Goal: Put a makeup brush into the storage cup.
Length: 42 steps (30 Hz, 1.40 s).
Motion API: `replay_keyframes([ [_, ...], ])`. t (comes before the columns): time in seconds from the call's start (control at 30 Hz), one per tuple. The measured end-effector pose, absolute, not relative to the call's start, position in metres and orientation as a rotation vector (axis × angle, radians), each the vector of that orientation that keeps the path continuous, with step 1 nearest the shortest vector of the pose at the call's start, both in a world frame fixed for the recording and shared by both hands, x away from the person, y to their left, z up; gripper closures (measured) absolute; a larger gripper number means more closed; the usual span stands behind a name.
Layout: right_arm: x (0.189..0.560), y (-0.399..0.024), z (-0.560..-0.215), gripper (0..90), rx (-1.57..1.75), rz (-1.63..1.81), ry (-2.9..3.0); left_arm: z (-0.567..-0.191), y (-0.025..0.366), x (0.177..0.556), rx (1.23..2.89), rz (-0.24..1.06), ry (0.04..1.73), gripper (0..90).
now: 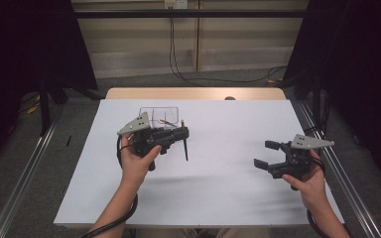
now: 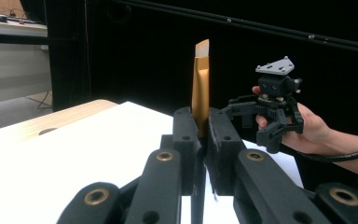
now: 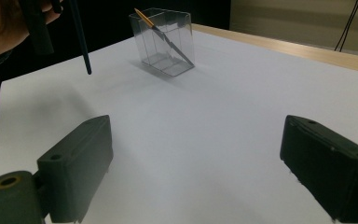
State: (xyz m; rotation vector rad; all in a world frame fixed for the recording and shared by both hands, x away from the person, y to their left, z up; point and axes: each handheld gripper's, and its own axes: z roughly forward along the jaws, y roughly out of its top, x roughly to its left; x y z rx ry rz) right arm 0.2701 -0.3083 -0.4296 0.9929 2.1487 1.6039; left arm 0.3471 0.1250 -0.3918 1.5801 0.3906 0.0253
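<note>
High view: left gripper (image 1: pixel 182 134) pinches brush (image 1: pixel 185 147) just in front of clear box (image 1: pixel 158 117), dark handle hanging toward table (image 1: pixel 228 198). Right gripper (image 1: pixel 267 154) well right of box, jaws spread, nothing between.

Left gripper view: jaws pressed on brush's gold collar (image 2: pixel 200 88), pale bristle tip up.

Right gripper view: second brush (image 3: pixel 161 32) leans inside box.

Step, likely: carrying brush to box. Next: lift over rim, tip upright, release.

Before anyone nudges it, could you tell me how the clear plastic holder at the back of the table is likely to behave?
The clear holder looks thin-walled and nearly empty, so it is probably light and would slide on the smooth white table. It stands taller than deep, so a high push might tip it. The brush leaning inside would likely shift.
</note>
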Motion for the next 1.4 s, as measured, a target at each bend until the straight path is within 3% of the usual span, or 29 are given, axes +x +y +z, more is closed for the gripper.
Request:
replay_keyframes([
  [1.4,0.256,-0.320,-0.437,5.2,0.935,1.564,2.188,-0.362,0.137,0.376,1.557,0.148,0.436,83.4],
])
